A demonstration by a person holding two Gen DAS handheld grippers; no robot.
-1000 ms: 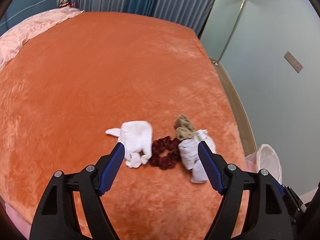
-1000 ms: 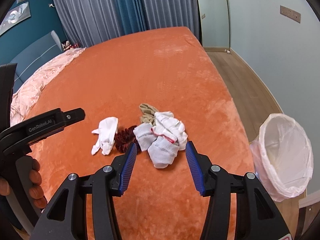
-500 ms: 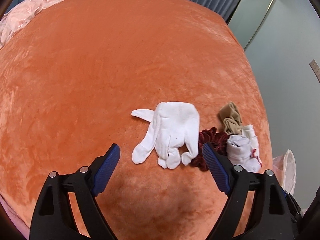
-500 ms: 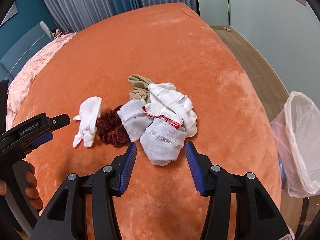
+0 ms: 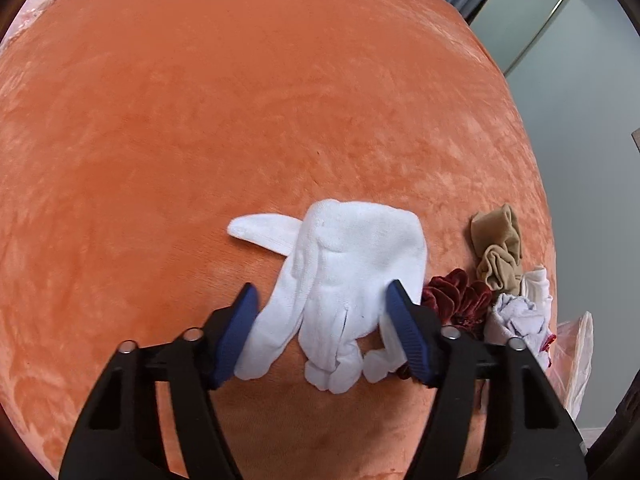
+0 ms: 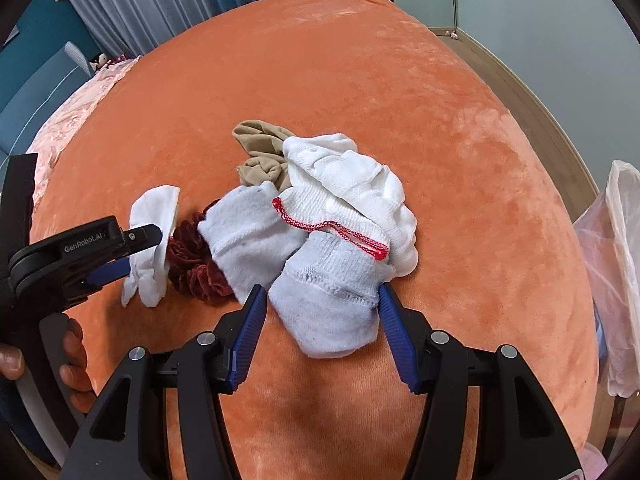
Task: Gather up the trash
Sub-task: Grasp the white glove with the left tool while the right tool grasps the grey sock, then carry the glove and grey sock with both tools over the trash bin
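Left gripper [image 5: 322, 298] is down over the white glove [image 5: 344, 264], blue fingers spread wide on either side of it, one pad at the glove's left edge and the other at its right, not squeezing. The glove lies flat on the orange bedspread [image 5: 240, 120], thumb pointing left, fingers curling toward the near side. Just right of it sits a dark red scrunchie [image 5: 456, 292], touching the glove's edge, and further right a crumpled tan stocking [image 5: 498, 248]. Over to the right gripper [image 6: 322, 298]: also spread, straddling the near end of a grey sock [image 6: 328, 300], with the pads right at the sock's sides. That sock belongs to a small heap in the middle of the bed, with a red-trimmed white sock [image 6: 352, 196] draped over the far part. At the far right, off the bed's edge, a bin lined with a white plastic bag [image 6: 624, 264] stands well apart from the pile.
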